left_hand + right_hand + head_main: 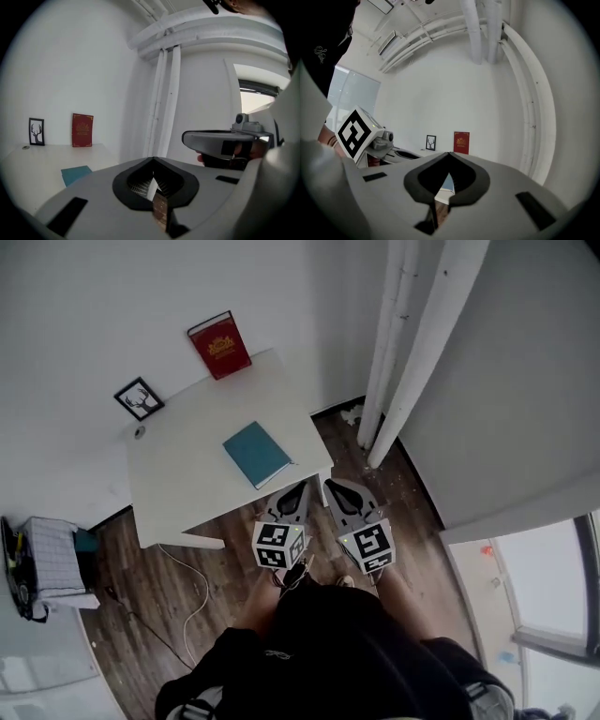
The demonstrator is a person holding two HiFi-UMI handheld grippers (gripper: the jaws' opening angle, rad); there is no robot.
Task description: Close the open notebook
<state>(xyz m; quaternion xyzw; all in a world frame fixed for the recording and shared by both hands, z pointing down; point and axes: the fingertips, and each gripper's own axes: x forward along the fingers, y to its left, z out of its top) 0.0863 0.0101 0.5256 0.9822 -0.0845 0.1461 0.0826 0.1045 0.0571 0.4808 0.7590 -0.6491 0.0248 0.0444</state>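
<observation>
**Notebook lies shut on the table, ahead and left of my claws**

Notebook (pixel 257 453), teal-covered, sits flat on the white table (pixel 178 486), toward the near right corner of the top. From the head view it lies ahead of both claws and a little to the left. Its long axis runs on a diagonal, the far end pointing toward the wall and the near end toward the table corner just in front of me. My left claw (pixel 302 489) is the nearer of the two; my right claw (pixel 330 486) hangs beside it, a bit further off. Both are off the table, over the wooden floor (pixel 225 559).

Both claws are clenched with nothing in them. In the left gripper view the jaw tips meet at a point, and the right gripper view shows the same.

As for the notebook's look, I see one unbroken teal cover with a thin pale page edge along the near side, and no spread pages. I judge it already closed, so the task seems done. If a touch were wanted, the left claw would reach it first.

A red book (pixel 219 345) and a framed deer picture (pixel 139 398) lean against the wall, well apart from the notebook.
</observation>
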